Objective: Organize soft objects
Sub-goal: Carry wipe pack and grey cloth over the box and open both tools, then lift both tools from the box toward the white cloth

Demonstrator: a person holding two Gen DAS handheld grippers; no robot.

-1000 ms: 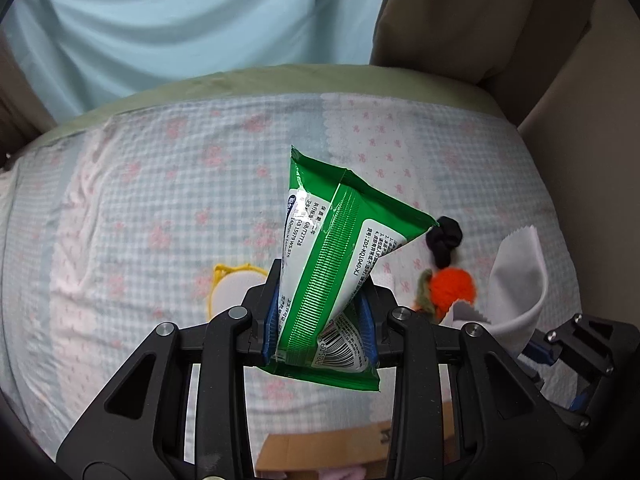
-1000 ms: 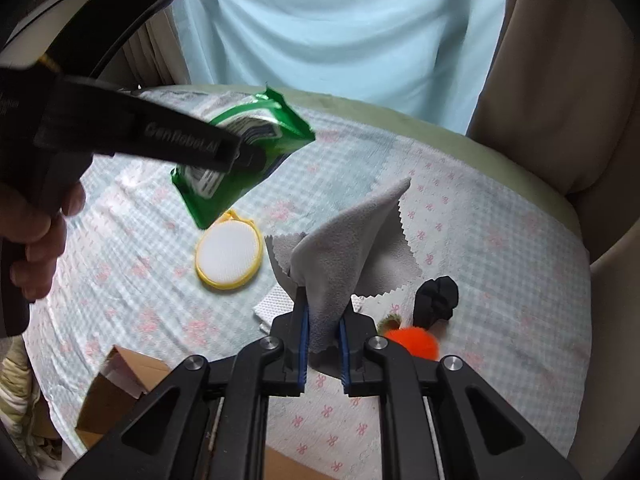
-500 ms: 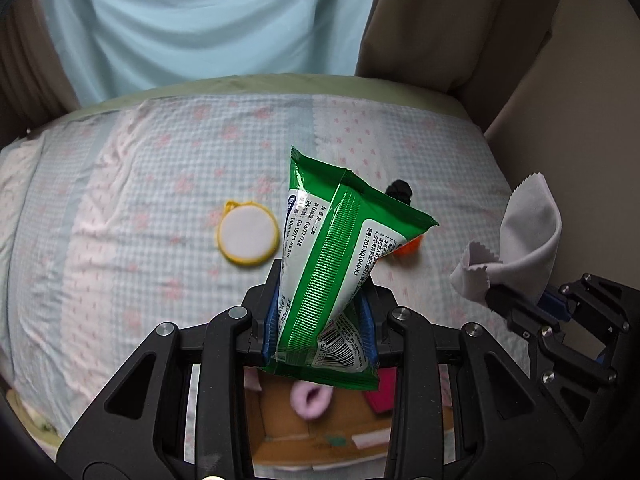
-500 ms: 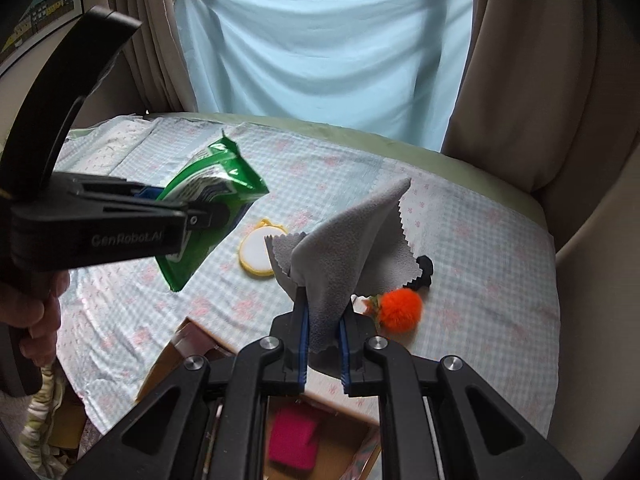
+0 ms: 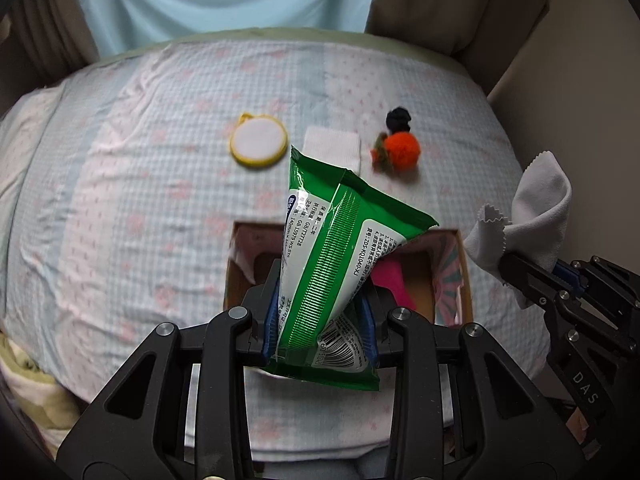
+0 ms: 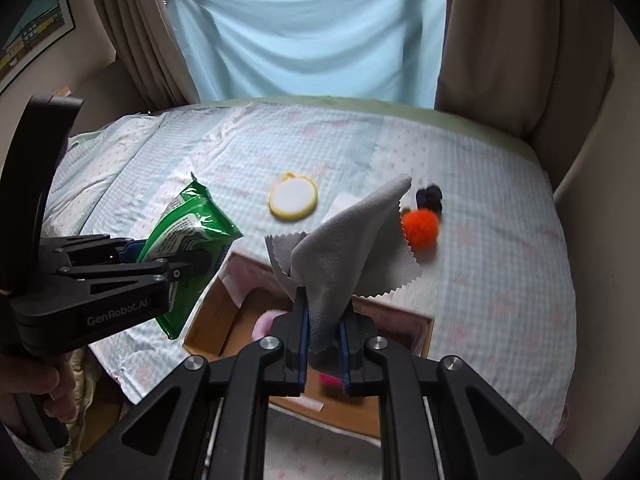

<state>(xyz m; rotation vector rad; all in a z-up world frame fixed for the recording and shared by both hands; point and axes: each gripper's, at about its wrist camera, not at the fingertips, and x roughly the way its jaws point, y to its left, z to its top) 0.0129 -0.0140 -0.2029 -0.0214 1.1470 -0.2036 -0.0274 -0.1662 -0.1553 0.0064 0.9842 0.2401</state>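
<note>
Between tool (image 5: 320, 320) pads: wipes pack (image 5: 340, 248).

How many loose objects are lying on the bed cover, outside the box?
4: yellow-rimmed round pad, white folded cloth beside it, orange pompom, and black knotted item behind the pompom. The held wipes pack may hide more.

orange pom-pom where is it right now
The orange pom-pom lies on the checked bedspread beyond the cardboard box, right of the white pad, just in front of a small black thing.
</note>
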